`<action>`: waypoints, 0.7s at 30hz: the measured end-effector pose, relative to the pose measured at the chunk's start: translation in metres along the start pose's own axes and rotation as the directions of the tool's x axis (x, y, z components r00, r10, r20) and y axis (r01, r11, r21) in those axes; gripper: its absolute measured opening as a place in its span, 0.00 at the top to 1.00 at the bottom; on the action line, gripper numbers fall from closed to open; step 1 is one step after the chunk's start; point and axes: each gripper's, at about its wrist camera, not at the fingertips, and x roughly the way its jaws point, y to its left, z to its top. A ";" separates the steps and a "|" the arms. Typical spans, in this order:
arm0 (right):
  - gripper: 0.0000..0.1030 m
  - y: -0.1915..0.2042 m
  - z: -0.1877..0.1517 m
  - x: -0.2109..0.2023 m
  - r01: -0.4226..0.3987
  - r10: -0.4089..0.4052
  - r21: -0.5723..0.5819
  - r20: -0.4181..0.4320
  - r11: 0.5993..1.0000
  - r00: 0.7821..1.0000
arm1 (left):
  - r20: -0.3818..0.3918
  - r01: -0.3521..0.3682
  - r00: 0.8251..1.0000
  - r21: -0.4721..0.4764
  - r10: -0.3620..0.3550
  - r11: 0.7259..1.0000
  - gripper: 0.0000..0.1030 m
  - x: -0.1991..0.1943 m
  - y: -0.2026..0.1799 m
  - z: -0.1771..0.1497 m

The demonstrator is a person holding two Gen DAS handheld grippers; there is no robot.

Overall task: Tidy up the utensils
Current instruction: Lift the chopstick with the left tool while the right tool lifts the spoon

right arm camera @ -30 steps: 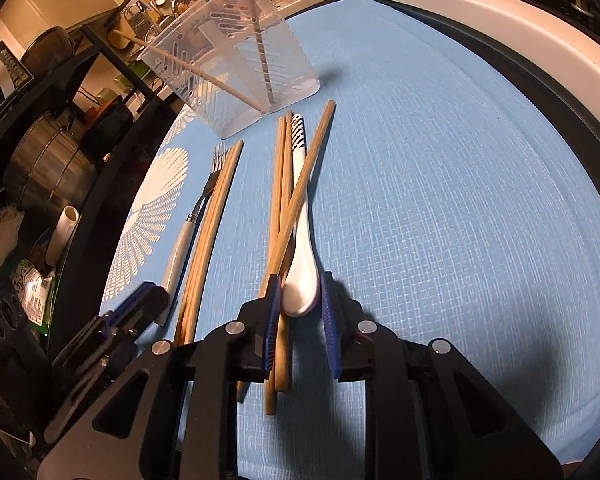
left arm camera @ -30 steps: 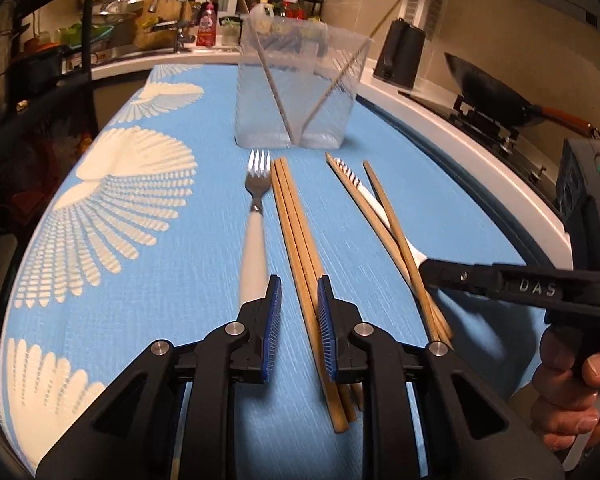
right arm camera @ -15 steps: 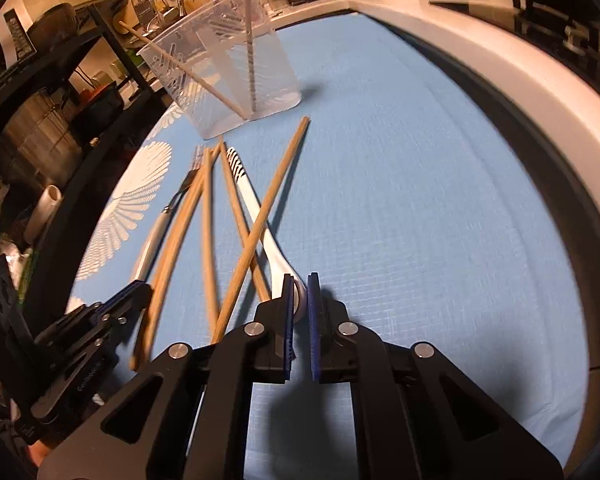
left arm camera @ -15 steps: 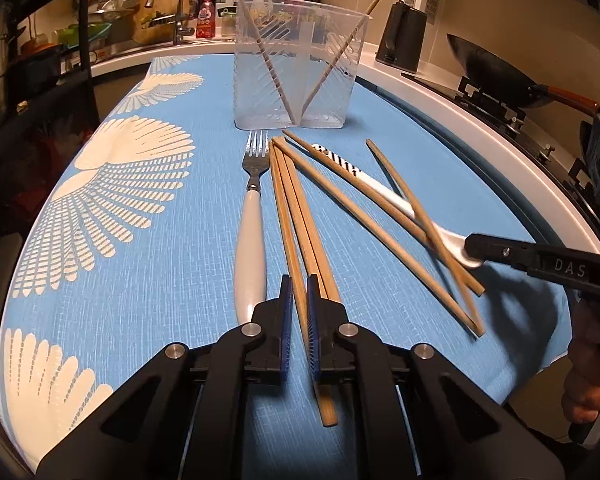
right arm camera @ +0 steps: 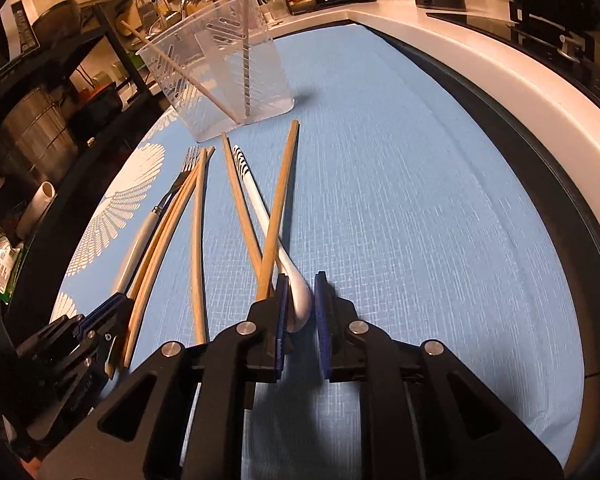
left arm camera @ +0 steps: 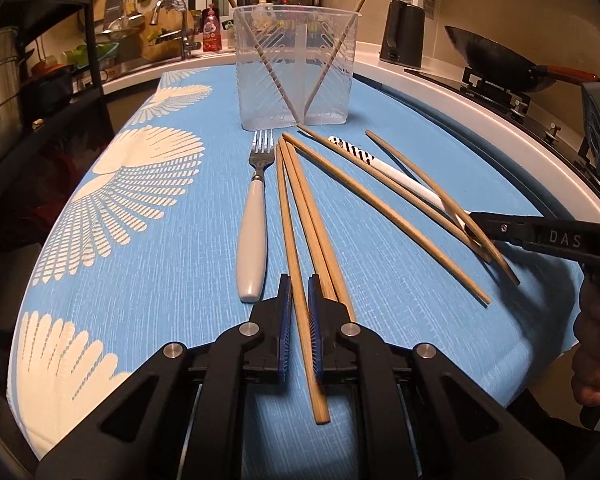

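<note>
The white spoon (right arm camera: 288,276) lies on the blue cloth (right arm camera: 420,220) among loose chopsticks (left arm camera: 384,204), its bowl now between the right gripper (right arm camera: 302,300)'s reopened, narrow jaws, so that grasp seems undone, while the left gripper (left arm camera: 299,300) stays clamped on one chopstick (left arm camera: 300,300).

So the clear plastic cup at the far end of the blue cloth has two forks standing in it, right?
Not quite. The clear plastic cup at the far end of the blue cloth has two chopsticks leaning in it, not forks. The only fork lies flat on the cloth in front of the cup. The left wrist view shows this.
</note>
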 end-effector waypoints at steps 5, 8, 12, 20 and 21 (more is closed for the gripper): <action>0.84 0.011 -0.005 -0.001 0.027 -0.026 -0.054 0.023 0.998 0.999 | 0.030 -0.027 0.999 0.001 0.027 1.000 0.91 -0.003 -0.003 -0.005; 0.85 0.018 -0.010 -0.002 0.051 -0.047 -0.100 0.044 0.994 0.998 | 0.050 -0.037 0.998 -0.001 0.037 0.999 0.92 -0.004 -0.005 -0.007; 0.89 0.023 -0.015 -0.004 0.061 -0.052 -0.135 0.063 0.989 0.997 | 0.065 -0.040 0.997 -0.003 0.040 0.999 0.92 -0.005 -0.005 -0.008; 0.89 0.012 -0.020 -0.020 0.203 -0.187 -0.102 0.149 0.974 0.971 | 0.082 -0.049 0.995 -0.021 0.050 0.999 0.94 -0.001 -0.001 -0.005; 0.89 0.011 -0.020 -0.020 0.210 -0.193 -0.104 0.151 0.972 0.969 | 0.084 -0.051 0.995 -0.018 0.052 0.999 0.94 -0.001 -0.001 -0.005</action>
